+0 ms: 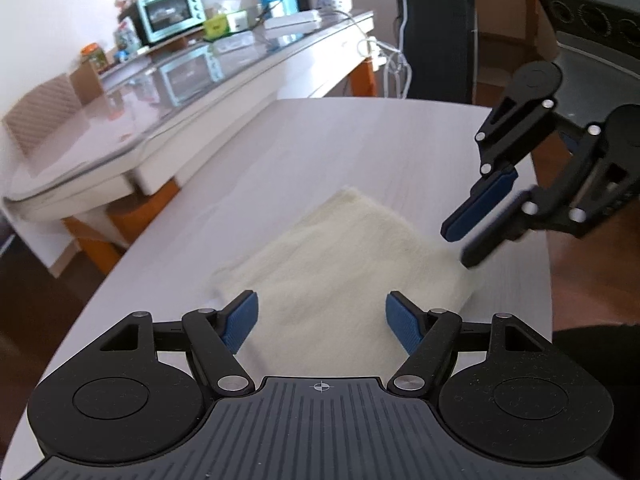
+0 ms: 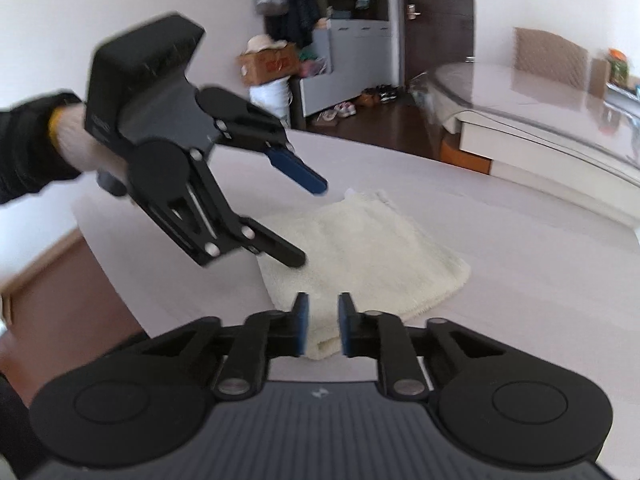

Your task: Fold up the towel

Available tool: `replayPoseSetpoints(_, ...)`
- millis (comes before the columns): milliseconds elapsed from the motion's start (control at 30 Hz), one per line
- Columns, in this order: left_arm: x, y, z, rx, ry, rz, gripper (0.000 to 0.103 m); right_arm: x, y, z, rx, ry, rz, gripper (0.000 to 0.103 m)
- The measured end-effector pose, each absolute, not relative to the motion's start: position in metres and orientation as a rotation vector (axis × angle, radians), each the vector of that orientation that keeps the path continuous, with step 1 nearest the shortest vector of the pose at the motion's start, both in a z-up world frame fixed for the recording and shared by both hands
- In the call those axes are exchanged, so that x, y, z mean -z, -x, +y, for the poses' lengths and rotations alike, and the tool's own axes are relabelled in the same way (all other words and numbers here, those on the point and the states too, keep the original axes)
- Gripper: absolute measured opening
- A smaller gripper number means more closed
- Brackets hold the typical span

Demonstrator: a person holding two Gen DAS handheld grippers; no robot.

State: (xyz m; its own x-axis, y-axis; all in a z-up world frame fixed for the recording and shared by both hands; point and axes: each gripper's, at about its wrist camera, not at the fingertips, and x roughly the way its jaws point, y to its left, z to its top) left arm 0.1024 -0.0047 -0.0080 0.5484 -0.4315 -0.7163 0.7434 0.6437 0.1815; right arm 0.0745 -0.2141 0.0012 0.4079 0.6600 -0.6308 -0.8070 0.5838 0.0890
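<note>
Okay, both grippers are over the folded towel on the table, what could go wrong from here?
1. The right gripper, jaws close together with nothing between them, sits over the towel's near corner; pinching there might catch only the top layer and undo the fold.
2. The left gripper hangs open above the towel, and the right one is close beside it; reaching in together may make them collide.
3. The towel lies near the table's curved edge, so a drag could pull it off.

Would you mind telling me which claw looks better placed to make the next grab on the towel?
Probably the left claw: it is wide open with the cream towel framed between its pads. The right claw has narrowed to a small gap and holds nothing.
</note>
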Motion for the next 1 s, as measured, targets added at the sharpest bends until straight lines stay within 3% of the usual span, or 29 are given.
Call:
replayPoseSetpoints(500,0.011,-0.089,0.024,0.639,-0.43,0.664,0.076,0.01,-0.072,-0.207,-0.939,0.378,0.703,0.015)
replayPoseSetpoints(833,0.016,-0.092,0.025,0.535,-0.474,0.706,0.078,0.013,-0.07,-0.189,-0.941,0.405,0.705,0.024)
replayPoseSetpoints(900,0.017,-0.092,0.025,0.517,-0.464,0.709,0.083,0.013,-0.071,-0.19,-0.947,0.399,0.717,0.027)
replayPoseSetpoints(933,0.017,-0.092,0.025,0.511,-0.461,0.709,0.085,0.014,-0.072,-0.19,-0.953,0.401,0.719,0.029)
replayPoseSetpoints(967,0.018,-0.092,0.026,0.501,-0.455,0.71,0.087,0.014,-0.071,-0.189,-0.969,0.409,0.723,0.046)
replayPoseSetpoints(1000,0.018,-0.093,0.026,0.491,-0.447,0.713,0.089,0.015,-0.07,-0.188,-0.991,0.419,0.731,0.071)
